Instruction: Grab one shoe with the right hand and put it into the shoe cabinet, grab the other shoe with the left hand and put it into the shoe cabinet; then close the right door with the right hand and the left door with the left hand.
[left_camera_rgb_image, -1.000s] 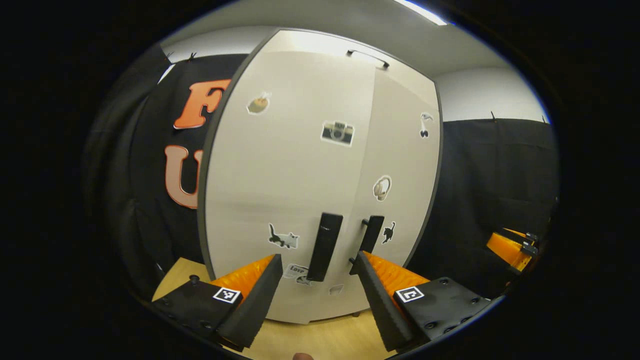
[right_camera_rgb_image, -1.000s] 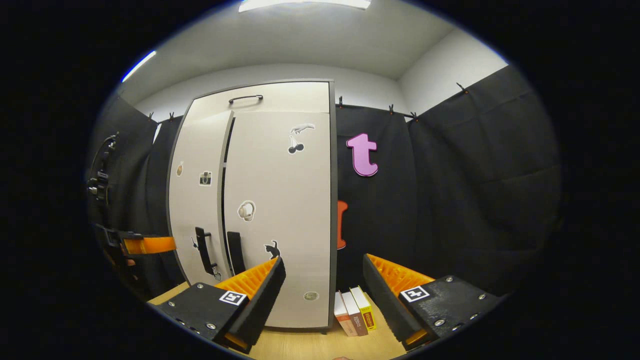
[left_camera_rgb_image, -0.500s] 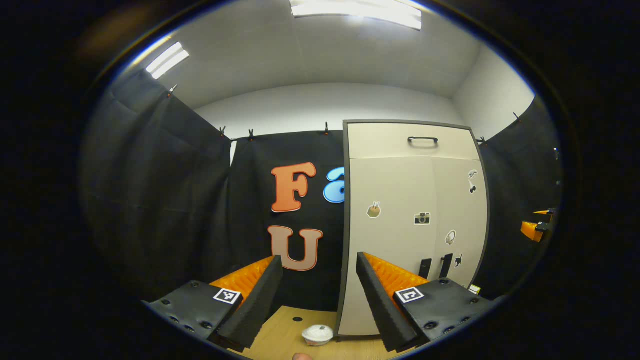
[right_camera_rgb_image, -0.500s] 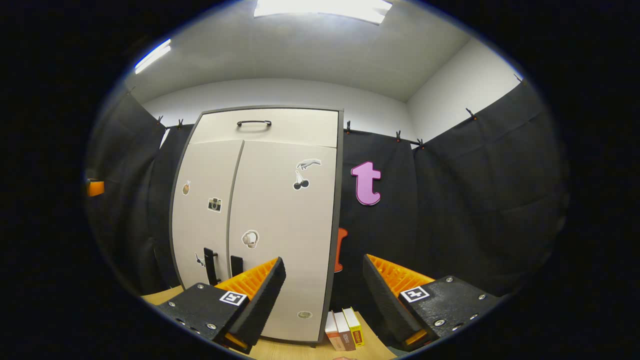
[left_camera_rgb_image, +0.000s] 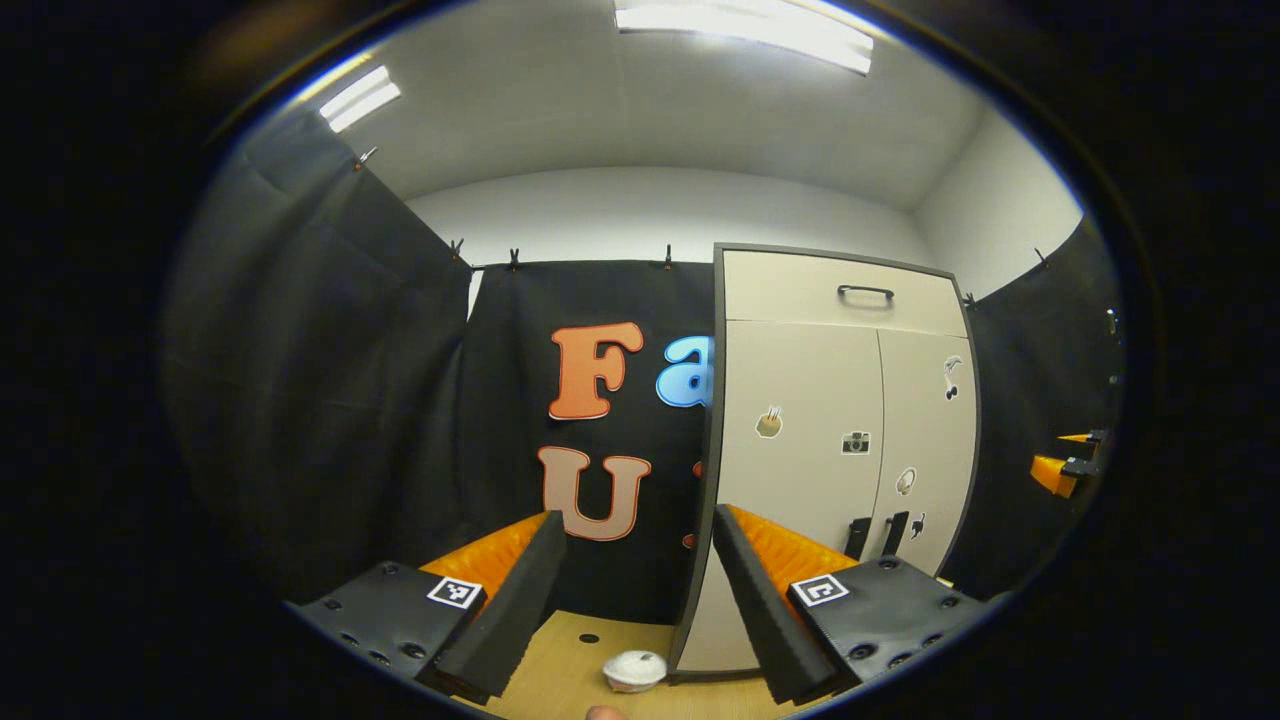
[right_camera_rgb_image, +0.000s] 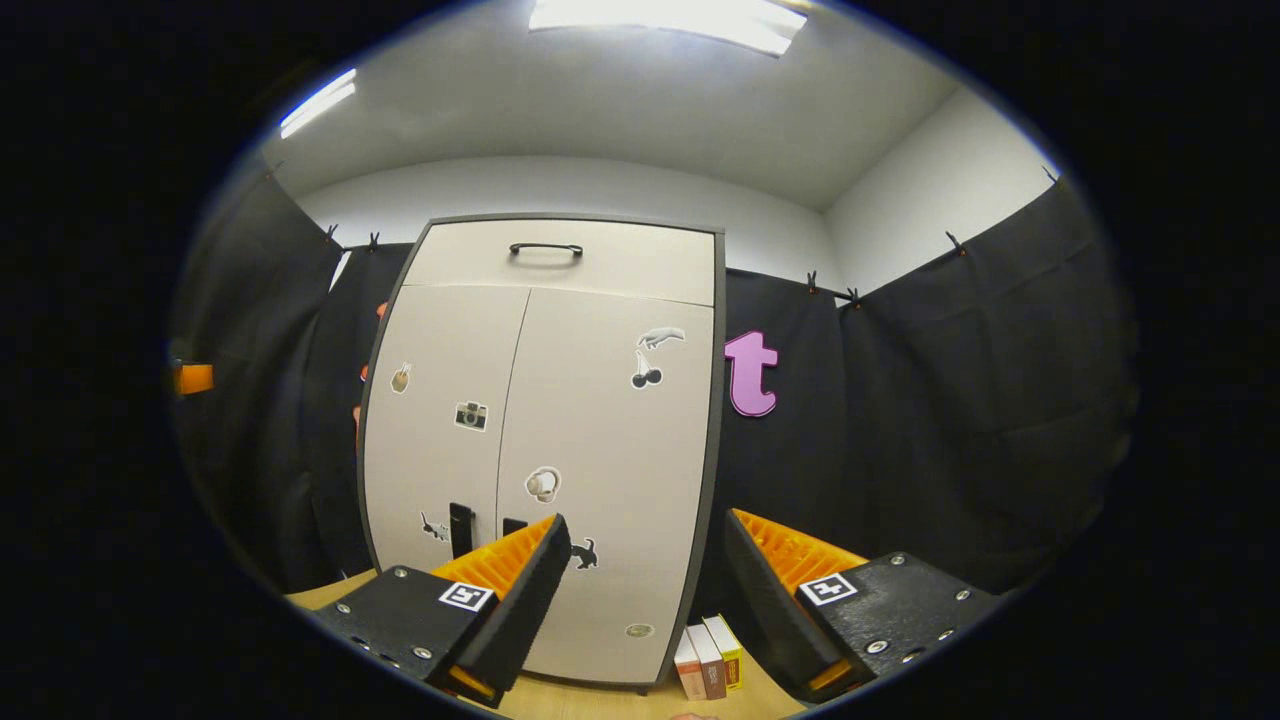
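Shoe cabinet stands at the back of the tabletop, both doors flush against each other, no gap along the seam.

Up close in the left gripper view: left tongs spread wide, nothing between the fingers, aimed at the cabinet's left edge. Just past the fingertips, a small white lidded cup on the wood, right beside the cabinet's bottom corner. Further on, left door with a couple of stickers and a dark handle low down, next to its twin on the right door. Off at the far right edge, a bit of the other tool poking into view, too small to make out much.

Right gripper view, same deal: right tongs splayed wide and empty, hovering short of the cabinet front, well clear of it. Between the fingers near the base, three small books upright, just beside the cabinet's right side. Above the doors, a drawer front with a dark bar handle. Shoes presumably inside, can't tell with the doors closed.
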